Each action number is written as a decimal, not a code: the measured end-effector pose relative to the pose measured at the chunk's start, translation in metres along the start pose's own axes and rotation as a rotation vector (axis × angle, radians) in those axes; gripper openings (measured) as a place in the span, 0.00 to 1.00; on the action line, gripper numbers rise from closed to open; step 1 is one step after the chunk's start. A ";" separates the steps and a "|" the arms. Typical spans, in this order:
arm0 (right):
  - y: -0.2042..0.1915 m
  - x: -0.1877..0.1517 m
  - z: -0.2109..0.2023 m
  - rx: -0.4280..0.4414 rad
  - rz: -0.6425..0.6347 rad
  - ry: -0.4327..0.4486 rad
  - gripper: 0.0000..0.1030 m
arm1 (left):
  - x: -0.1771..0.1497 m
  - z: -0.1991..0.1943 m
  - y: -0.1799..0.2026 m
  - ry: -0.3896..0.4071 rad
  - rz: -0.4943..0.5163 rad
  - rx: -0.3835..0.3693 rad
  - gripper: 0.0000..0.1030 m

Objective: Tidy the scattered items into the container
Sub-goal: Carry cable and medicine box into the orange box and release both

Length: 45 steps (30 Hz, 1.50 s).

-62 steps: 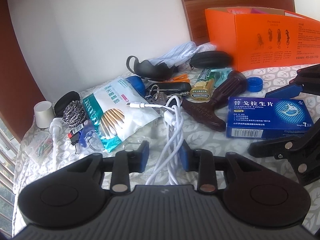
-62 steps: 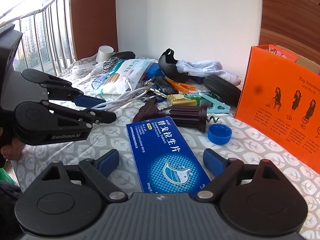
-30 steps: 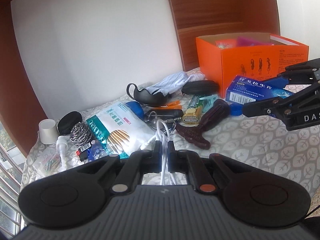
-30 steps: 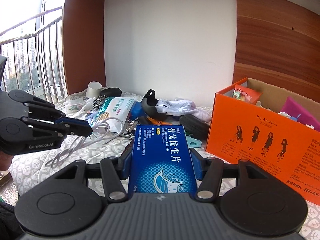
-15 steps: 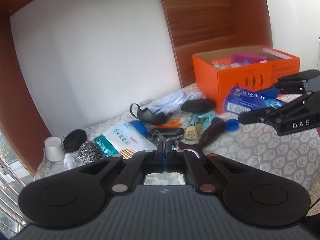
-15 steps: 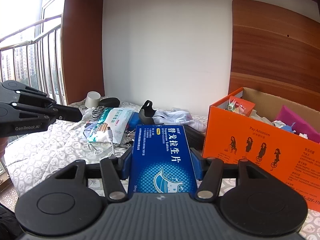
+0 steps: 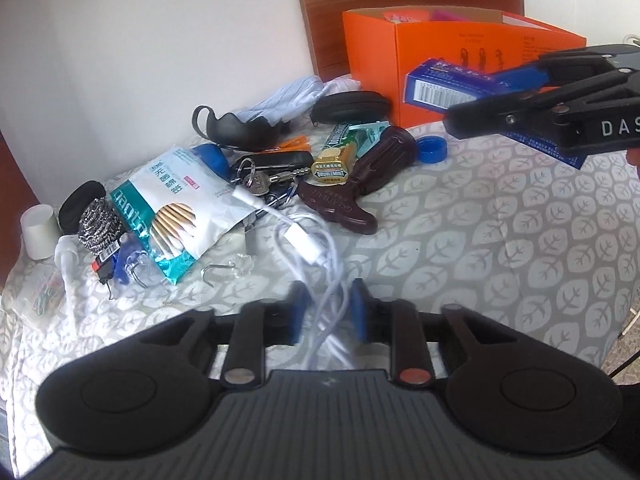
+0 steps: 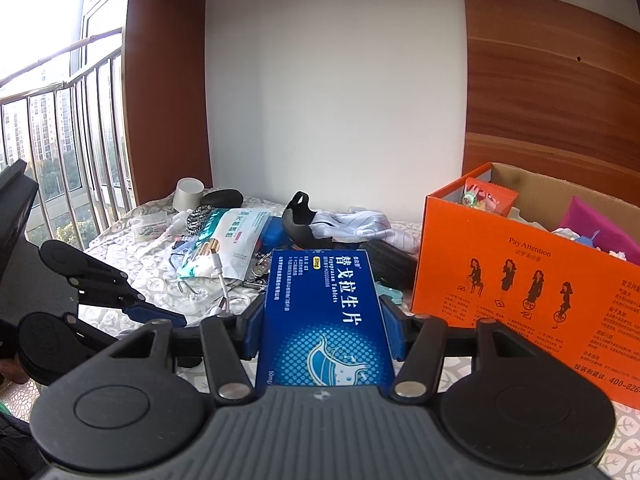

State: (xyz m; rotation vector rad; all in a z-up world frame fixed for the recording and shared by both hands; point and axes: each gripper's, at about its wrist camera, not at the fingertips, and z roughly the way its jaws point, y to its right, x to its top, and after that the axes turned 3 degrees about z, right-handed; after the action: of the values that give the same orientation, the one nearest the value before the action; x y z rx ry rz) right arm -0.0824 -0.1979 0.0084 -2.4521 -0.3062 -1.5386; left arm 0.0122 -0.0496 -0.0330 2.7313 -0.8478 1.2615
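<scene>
My right gripper (image 8: 322, 330) is shut on a blue tablet box (image 8: 324, 316) and holds it above the table, left of the open orange box (image 8: 520, 280). The tablet box also shows in the left wrist view (image 7: 448, 80), in front of the orange box (image 7: 440, 52). My left gripper (image 7: 326, 312) is low over the table with its jaws parted. A white charging cable (image 7: 312, 248) lies on the cloth and runs between the blue pads (image 7: 358, 308), which do not pinch it.
Scattered on the leaf-patterned cloth (image 7: 500, 240): a cotton swab bag (image 7: 176, 208), keys (image 7: 260, 184), a brown corkscrew (image 7: 360, 184), a gum pack (image 7: 336, 156), a blue cap (image 7: 431, 150), a black mask (image 7: 236, 128), a steel scourer (image 7: 98, 220), a white cup (image 7: 38, 232). Balcony railing at left.
My left gripper dropped back to the table and opened, and the white cable it had lifted lies on the cloth again. My right gripper still holds the tablet box, nearer the orange box.
</scene>
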 end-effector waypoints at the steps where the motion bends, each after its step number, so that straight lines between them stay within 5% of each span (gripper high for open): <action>1: 0.000 0.001 0.000 -0.001 0.000 0.002 0.54 | 0.001 -0.002 -0.001 0.006 -0.010 0.013 0.19; 10: 0.005 0.009 -0.007 -0.020 -0.011 0.040 0.54 | 0.031 -0.029 -0.004 0.149 0.017 0.061 0.18; 18: 0.043 0.042 -0.032 -0.137 -0.017 0.136 0.54 | 0.115 -0.020 0.020 0.323 0.050 0.041 0.18; 23: 0.081 0.062 -0.039 -0.238 -0.015 0.171 0.54 | 0.169 0.010 0.049 0.355 0.090 -0.004 0.18; 34: 0.194 0.057 -0.025 -0.507 0.087 0.087 0.54 | 0.238 0.099 0.083 0.236 0.104 -0.022 0.19; 45: 0.224 0.032 -0.005 -0.517 0.157 -0.012 0.53 | 0.237 0.130 0.083 0.158 0.069 0.009 0.19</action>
State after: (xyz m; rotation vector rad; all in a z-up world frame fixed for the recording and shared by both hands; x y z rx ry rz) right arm -0.0064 -0.4106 0.0209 -2.7727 0.3194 -1.6973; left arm 0.1884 -0.2612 0.0311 2.5868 -0.9288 1.4728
